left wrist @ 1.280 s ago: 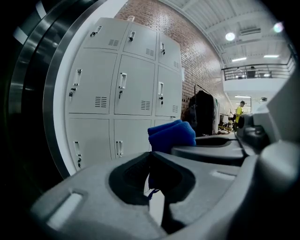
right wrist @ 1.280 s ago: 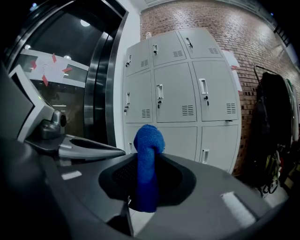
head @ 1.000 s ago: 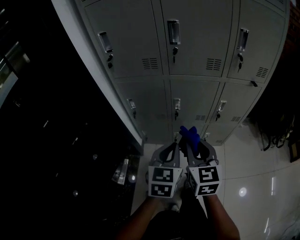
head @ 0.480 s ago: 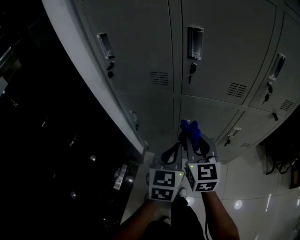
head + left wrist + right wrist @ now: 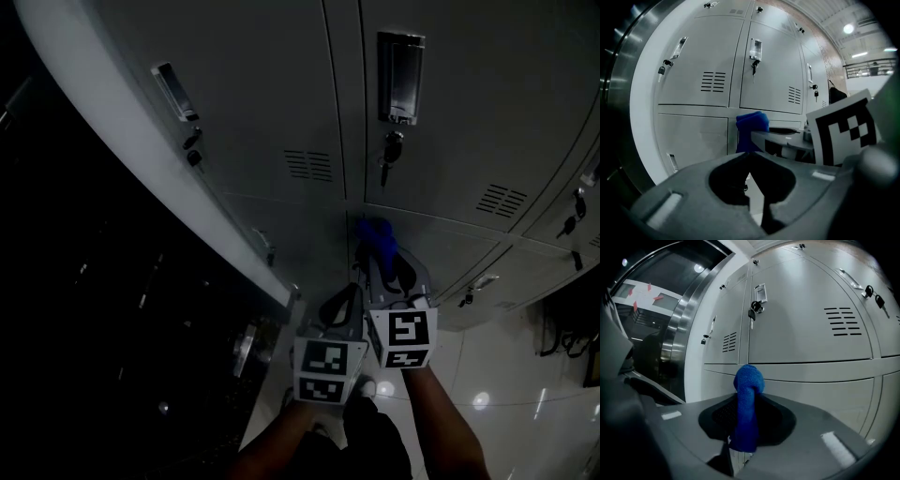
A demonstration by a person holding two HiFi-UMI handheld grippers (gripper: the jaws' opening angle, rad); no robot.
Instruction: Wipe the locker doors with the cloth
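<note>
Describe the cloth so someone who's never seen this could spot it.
Start at the grey bank of lockers; the right hand-held gripper is held up in front of it. The cloth is the bunched wad clamped between that gripper's jaws, poking past their tips. It is the only bright blue thing among all that grey.

The floor (image 5: 511, 370) is pale, glossy tile, seen at the lower right of the head view, with thin joint lines and small bright spots of reflected light. The bank of grey lockers (image 5: 272, 112) stands directly on it. Dark looping shapes (image 5: 562, 330) at its right edge are too dim to identify.
</note>
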